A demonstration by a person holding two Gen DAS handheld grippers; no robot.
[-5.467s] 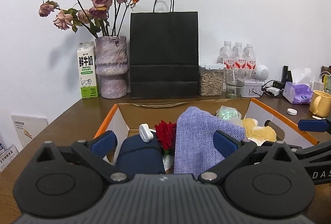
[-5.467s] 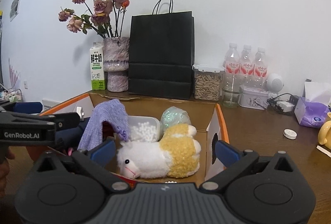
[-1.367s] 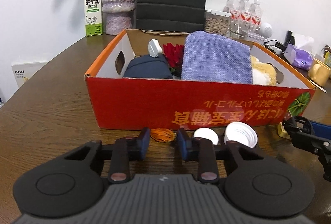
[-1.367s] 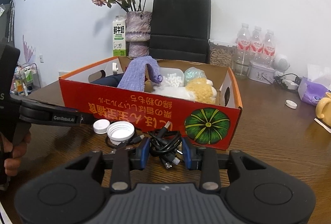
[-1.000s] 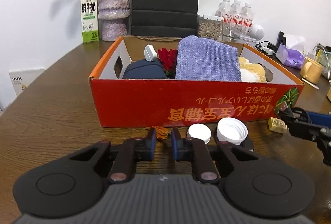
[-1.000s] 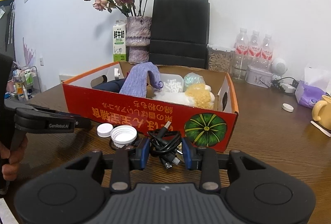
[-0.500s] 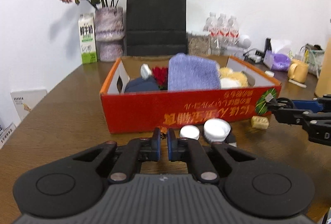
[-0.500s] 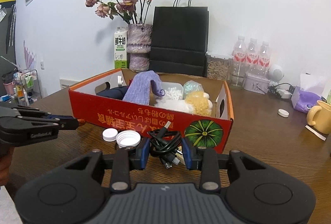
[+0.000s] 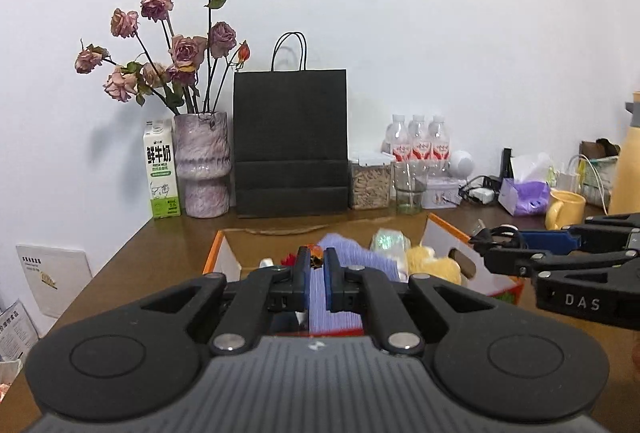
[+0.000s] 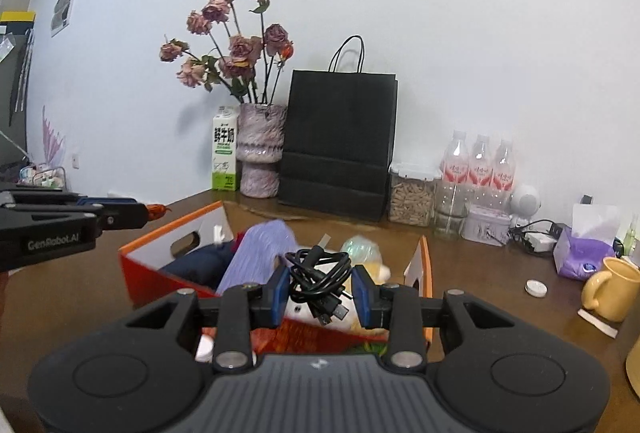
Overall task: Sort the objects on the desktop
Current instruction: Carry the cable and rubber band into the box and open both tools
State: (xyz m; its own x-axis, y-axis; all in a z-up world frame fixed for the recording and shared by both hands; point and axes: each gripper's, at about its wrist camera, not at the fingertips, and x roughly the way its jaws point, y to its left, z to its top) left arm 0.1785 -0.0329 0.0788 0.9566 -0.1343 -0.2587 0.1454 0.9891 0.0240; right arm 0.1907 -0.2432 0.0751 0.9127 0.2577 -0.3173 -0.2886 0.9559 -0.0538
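Note:
My left gripper [image 9: 317, 267] is shut on a small orange hair tie [image 9: 317, 260] and holds it above the red cardboard box [image 9: 222, 257]. My right gripper [image 10: 320, 283] is shut on a coiled black cable [image 10: 318, 277], also raised over the box [image 10: 160, 275]. The box holds a purple cloth [image 10: 260, 253], a navy pouch [image 10: 200, 265], a plush toy [image 9: 430, 263] and a red flower. The left gripper shows in the right wrist view [image 10: 154, 211] with the tie at its tip; the right gripper shows in the left wrist view [image 9: 492, 237] with the cable.
A black paper bag [image 9: 290, 143], a vase of dried roses [image 9: 202, 163], a milk carton [image 9: 162, 169], water bottles [image 9: 418, 143] and a seed jar stand along the wall. A yellow mug [image 10: 610, 287], a tissue pack [image 10: 584, 259] and a white cap [image 10: 536, 288] are at the right.
Both grippers have risen from the table in front of the box to above it. The left one closed on the hair tie; the right kept hold of the cable.

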